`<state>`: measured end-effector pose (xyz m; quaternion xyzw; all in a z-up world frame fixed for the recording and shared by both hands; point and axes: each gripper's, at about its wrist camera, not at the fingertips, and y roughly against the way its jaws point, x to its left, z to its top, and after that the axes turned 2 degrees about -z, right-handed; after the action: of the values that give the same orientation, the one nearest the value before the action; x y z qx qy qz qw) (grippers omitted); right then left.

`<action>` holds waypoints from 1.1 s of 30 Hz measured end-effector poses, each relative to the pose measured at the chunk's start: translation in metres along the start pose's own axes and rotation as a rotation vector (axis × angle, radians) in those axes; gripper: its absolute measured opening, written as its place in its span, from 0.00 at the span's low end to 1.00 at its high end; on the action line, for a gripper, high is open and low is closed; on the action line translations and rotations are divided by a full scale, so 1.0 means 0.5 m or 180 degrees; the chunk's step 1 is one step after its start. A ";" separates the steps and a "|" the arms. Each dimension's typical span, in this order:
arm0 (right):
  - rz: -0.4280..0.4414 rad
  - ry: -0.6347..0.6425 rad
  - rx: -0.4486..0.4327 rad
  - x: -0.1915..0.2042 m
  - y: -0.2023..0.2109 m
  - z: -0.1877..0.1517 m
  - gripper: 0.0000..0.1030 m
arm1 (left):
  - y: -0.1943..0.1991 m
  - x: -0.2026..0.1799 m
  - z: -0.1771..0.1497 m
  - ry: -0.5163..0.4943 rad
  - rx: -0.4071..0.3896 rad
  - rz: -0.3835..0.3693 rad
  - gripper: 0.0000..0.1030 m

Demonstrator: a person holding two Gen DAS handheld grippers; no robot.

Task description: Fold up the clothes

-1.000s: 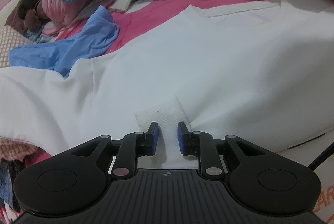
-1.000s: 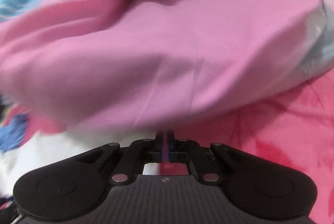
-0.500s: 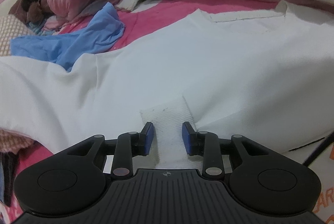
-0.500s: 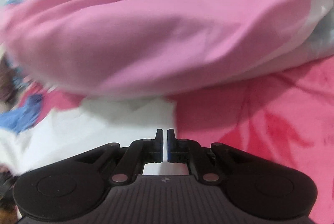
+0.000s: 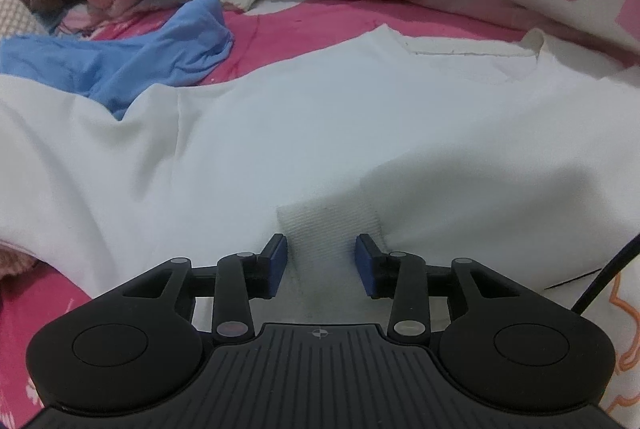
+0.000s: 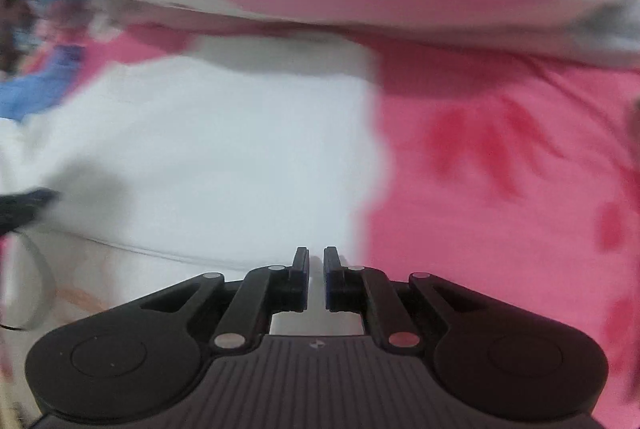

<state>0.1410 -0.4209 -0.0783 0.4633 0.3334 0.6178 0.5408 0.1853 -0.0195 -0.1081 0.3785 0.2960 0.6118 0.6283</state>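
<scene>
White garment (image 5: 320, 133) spread flat on pink bedsheet (image 5: 280, 25); left gripper (image 5: 321, 261) at its near hem, jaws wide apart either side of the ribbed cuff (image 5: 328, 225), gripping nothing. Right gripper (image 6: 316, 279) at garment's right edge, jaws slightly parted, empty; view blurred.

Both tools released, right swung over shirt.
Left tool (image 5: 321, 263) jaws spread wider around the cuff (image 5: 328, 225). Right tool (image 6: 316, 277) let go of pink cloth; jaws slightly parted above white shirt (image 6: 224, 149).
</scene>
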 end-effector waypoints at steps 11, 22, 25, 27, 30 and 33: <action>0.0313 0.0290 -0.0004 0.304 -0.209 0.087 0.08 | 0.025 0.057 -0.016 0.0289 -0.0065 -0.0015 0.36; 0.0237 0.0439 0.0047 0.400 -0.237 0.147 0.08 | 0.022 0.008 -0.021 0.0064 0.0003 -0.0534 0.36; 0.0292 0.0337 0.0013 0.402 -0.227 0.148 0.08 | 0.014 -0.001 -0.025 -0.0056 0.0023 -0.0482 0.37; 0.0328 0.0269 -0.0009 0.403 -0.220 0.148 0.08 | 0.015 0.002 -0.025 -0.0050 0.0026 -0.0493 0.37; 0.0382 0.0166 -0.0043 0.405 -0.210 0.149 0.08 | 0.018 0.006 -0.026 -0.0048 0.0045 -0.0500 0.38; 0.0450 0.0079 -0.0061 0.408 -0.199 0.147 0.09 | 0.019 0.014 -0.026 0.0006 0.0066 -0.0491 0.38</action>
<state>0.2480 -0.2091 -0.1003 0.4728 0.3005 0.6633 0.4961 0.1700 -0.0116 -0.1066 0.3605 0.3312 0.5588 0.6694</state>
